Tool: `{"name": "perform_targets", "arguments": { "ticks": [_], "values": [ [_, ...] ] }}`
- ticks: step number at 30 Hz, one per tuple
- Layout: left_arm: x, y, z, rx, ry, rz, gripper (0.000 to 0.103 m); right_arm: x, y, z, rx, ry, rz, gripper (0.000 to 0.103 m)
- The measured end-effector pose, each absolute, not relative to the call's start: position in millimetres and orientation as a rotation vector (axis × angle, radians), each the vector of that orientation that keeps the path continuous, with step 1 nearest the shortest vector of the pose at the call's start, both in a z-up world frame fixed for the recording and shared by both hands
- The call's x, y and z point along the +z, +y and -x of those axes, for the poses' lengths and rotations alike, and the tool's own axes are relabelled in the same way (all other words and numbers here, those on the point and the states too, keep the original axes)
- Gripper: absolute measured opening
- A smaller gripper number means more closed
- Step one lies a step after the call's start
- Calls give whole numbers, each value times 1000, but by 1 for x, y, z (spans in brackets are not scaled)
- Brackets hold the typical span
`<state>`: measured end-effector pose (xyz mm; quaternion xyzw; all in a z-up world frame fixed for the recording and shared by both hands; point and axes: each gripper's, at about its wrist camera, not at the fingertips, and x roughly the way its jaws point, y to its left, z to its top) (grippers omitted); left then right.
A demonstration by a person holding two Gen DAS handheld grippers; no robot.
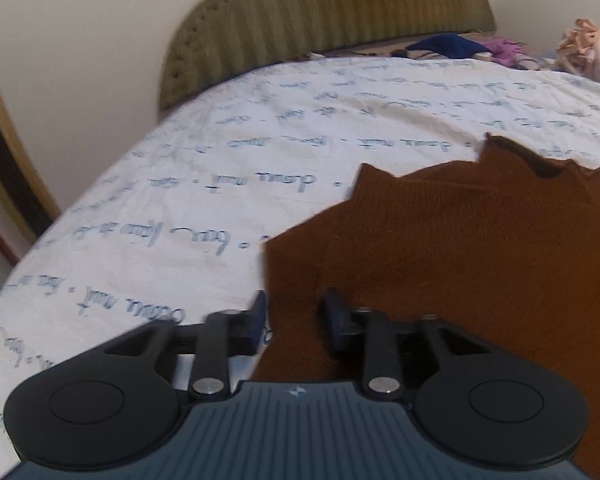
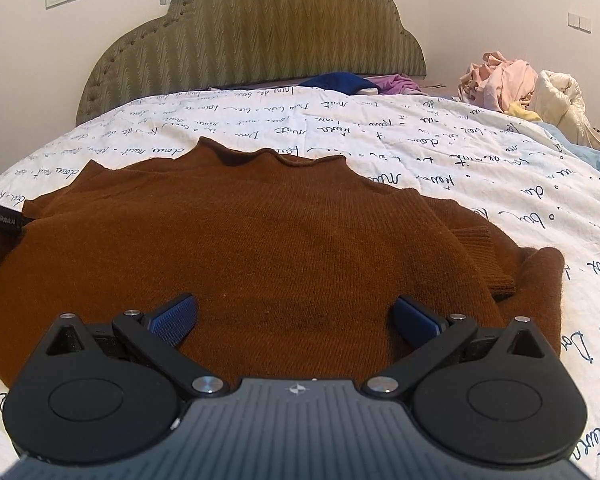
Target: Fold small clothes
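Both claws [image 1: 296, 316] [image 2: 296, 320] tilt down, parted, over brown sweater [image 2: 260, 232].

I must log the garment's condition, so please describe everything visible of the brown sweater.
The brown sweater is a fine ribbed knit with a short stand-up collar. It lies flat on the printed bedsheet, collar toward the headboard, with one sleeve folded inward over the body. Its left edge lies between the left gripper's parted fingers, which do not press it.
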<state>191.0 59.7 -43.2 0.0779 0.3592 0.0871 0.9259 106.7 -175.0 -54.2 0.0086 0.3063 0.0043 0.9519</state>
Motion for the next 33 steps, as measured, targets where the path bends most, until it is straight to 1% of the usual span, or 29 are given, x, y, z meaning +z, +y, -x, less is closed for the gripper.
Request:
{"name": "perform_targets", "arguments": {
  "ticks": [2, 3, 8, 11, 16, 33],
  "values": [
    [-46, 65, -188, 256, 706, -147, 77, -54, -175, -107, 8, 622, -18, 103],
    [-48, 69, -187, 260, 698, -123, 78, -55, -175, -107, 8, 622, -17, 103],
    [-49, 89, -187, 222, 712, 2, 79, -55, -176, -107, 9, 622, -18, 103],
    [-51, 87, -186, 229, 699, -13, 82, -55, -176, -106, 10, 622, -18, 103],
    [-54, 80, -180, 242, 664, -50, 82, -55, -176, -106, 10, 622, -18, 103],
    [-57, 87, -175, 235, 630, -1, 82, -53, -177, -105, 10, 617, -30, 103]
  ]
}}
